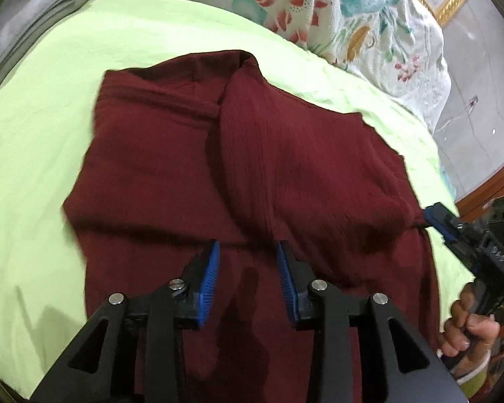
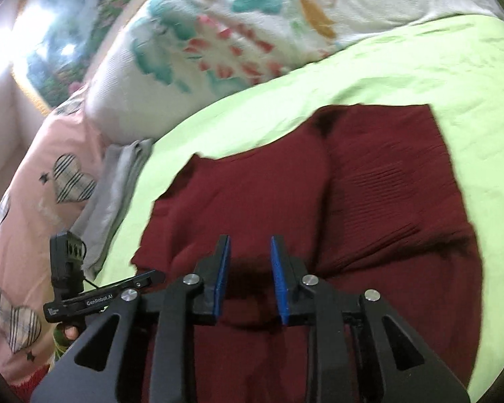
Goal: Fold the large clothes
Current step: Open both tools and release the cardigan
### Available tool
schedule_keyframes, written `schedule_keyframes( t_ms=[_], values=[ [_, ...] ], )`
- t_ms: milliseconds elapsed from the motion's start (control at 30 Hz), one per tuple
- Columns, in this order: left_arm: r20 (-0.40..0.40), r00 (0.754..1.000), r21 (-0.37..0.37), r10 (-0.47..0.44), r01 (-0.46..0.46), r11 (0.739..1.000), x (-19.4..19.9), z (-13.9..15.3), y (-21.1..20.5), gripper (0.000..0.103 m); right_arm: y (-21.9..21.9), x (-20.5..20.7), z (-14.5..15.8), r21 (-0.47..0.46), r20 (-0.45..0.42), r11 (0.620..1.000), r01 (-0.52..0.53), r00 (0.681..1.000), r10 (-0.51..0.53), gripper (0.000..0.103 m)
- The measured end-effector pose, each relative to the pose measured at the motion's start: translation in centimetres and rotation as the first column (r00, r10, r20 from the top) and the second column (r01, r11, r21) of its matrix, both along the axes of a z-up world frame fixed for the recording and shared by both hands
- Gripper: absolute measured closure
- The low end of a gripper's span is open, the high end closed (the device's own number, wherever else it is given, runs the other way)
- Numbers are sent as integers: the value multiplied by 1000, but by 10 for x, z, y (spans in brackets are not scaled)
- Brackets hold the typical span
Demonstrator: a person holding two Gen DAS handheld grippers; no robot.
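A dark red garment lies partly folded on the light green bed sheet, with a fold running down its middle. It also shows in the right wrist view. My left gripper hovers over the garment's near part, jaws apart, nothing between its blue pads. My right gripper is also open and empty over the garment. In the left wrist view the right gripper sits at the garment's right edge. The body of the left gripper shows at the left in the right wrist view.
A floral white pillow or quilt lies at the head of the bed. A folded grey cloth lies at the sheet's edge beside a pink heart-patterned blanket. A wooden furniture edge is on the right.
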State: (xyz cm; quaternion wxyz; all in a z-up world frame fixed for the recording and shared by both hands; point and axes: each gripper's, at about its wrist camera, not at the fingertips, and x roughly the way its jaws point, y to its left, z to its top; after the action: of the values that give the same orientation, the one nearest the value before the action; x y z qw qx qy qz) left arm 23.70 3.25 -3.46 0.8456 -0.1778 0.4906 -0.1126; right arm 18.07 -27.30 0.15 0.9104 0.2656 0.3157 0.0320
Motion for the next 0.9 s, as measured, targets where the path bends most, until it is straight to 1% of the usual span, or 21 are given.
schedule_keyframes(
  t_ms=[33,67,100,133,167,200,267,333,433,467,567,633,700,733,800,833,900],
  values=[
    [0,1000,-15,10,-10,1000,-8,1,3,59,3,4,1,-3,4,1000,-17,1000,17,77],
    [-3,1000,-26,15,-15,1000,-15,2,5,58,7,10,2,-3,7,999,-36,999,36,76],
    [-5,1000,-37,14,-14,999,-21,3,7,58,8,17,4,11,11,998,-61,998,61,69],
    [-11,1000,-45,10,-10,999,-28,4,7,58,11,23,7,24,9,996,-89,996,89,53],
    [-14,1000,-45,12,-13,999,-33,6,8,57,16,29,11,22,6,993,-112,994,112,48],
    [-14,1000,-50,24,-24,998,-40,8,11,56,21,32,17,-7,10,993,-114,993,114,47],
    [-12,999,-87,51,-52,995,-53,12,22,51,30,28,23,-22,27,993,-118,993,118,47],
    [-2,997,-117,83,-83,990,-72,17,38,51,33,12,22,5,35,990,-139,990,138,47],
    [9,995,-116,102,-100,988,-106,19,60,45,30,-26,10,20,15,992,-125,992,125,47],
    [4,995,-115,104,-103,988,-115,18,66,43,25,-43,4,29,1,994,-105,995,105,47],
    [-33,995,-101,91,-94,990,-149,5,80,41,8,-88,-10,40,-19,998,-43,999,44,47],
    [-62,994,-79,93,-98,992,-169,-6,85,41,-4,-120,-17,26,-36,1000,7,999,-6,47],
    [-86,992,-91,90,-98,991,-186,-17,87,41,-15,-149,-22,7,-45,998,64,997,-64,47],
    [-89,992,-96,88,-96,991,-191,-20,86,41,-21,-163,-25,6,-49,995,95,994,-94,47],
    [-69,994,-80,81,-87,993,-201,-23,80,41,-31,-188,-29,6,-49,987,159,986,-159,47],
    [-56,996,-60,68,-71,996,-205,-22,74,40,-34,-195,-30,8,-47,985,173,984,-172,47],
    [-49,998,-54,37,-40,998,-206,-23,64,41,-37,-209,-36,5,-55,980,198,979,-197,47]
  ],
)
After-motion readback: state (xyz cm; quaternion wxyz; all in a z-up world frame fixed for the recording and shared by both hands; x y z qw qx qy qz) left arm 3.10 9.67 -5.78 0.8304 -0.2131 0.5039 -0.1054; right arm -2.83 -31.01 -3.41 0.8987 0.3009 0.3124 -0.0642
